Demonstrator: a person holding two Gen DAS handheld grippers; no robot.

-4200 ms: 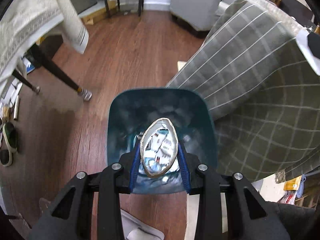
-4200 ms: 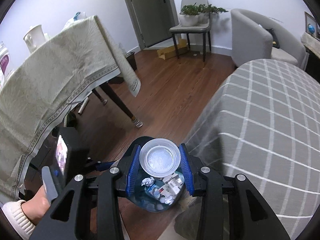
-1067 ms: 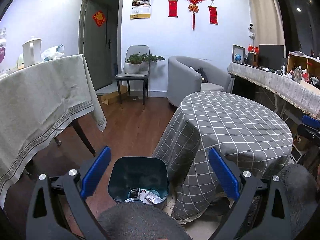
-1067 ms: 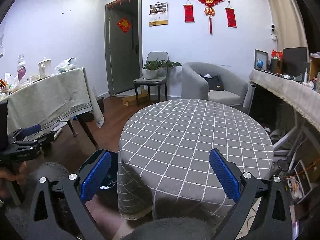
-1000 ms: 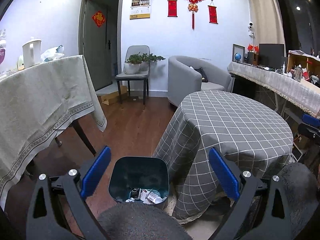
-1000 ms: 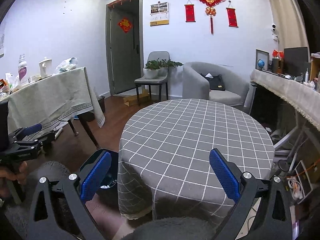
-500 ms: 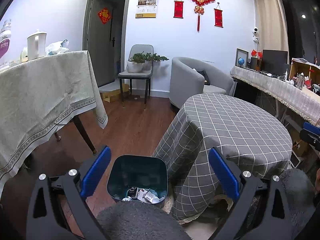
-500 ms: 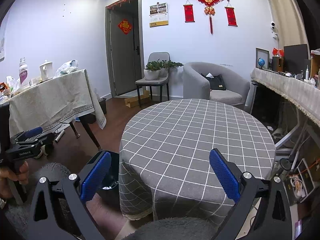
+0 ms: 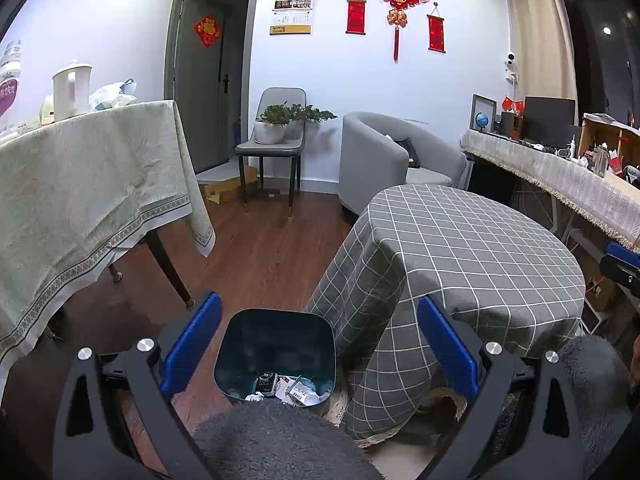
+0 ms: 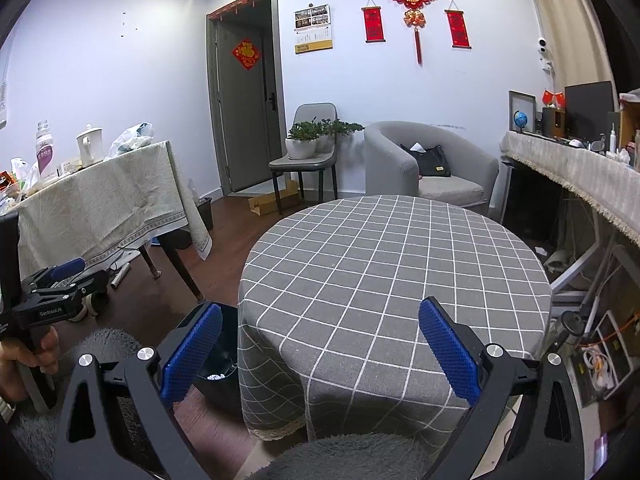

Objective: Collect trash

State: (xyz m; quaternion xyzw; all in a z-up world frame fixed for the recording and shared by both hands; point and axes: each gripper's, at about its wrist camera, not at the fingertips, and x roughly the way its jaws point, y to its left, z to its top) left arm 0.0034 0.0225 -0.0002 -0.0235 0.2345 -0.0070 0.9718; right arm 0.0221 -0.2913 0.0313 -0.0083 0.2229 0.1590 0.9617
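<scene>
**Both claws open, trash in the bin beside the round bench**

The left claw (image 9: pixel 318 344) is held above the floor with its blue pads spread wide apart and nothing between them. Directly below it stands the dark teal trash bin (image 9: pixel 276 330) on the wooden floor (image 9: pixel 256 256), just beside the hanging edge of the grey checked cloth on the round bench (image 9: pixel 460 248). Inside the bin lies the collected trash (image 9: pixel 286 388): small cartons and crumpled white pieces, though the individual items are too small to identify with confidence.

The right claw (image 10: pixel 318 350) faces the round bench (image 10: pixel 392 264) from above its near edge; its pads are likewise fully spread and empty. The bin (image 10: pixel 218 364) shows only partly at the lower left of this view, behind the left pad. The left claw (image 10: pixel 60 280) appears at the far left, gripped in the person's hand (image 10: pixel 30 354).
</scene>
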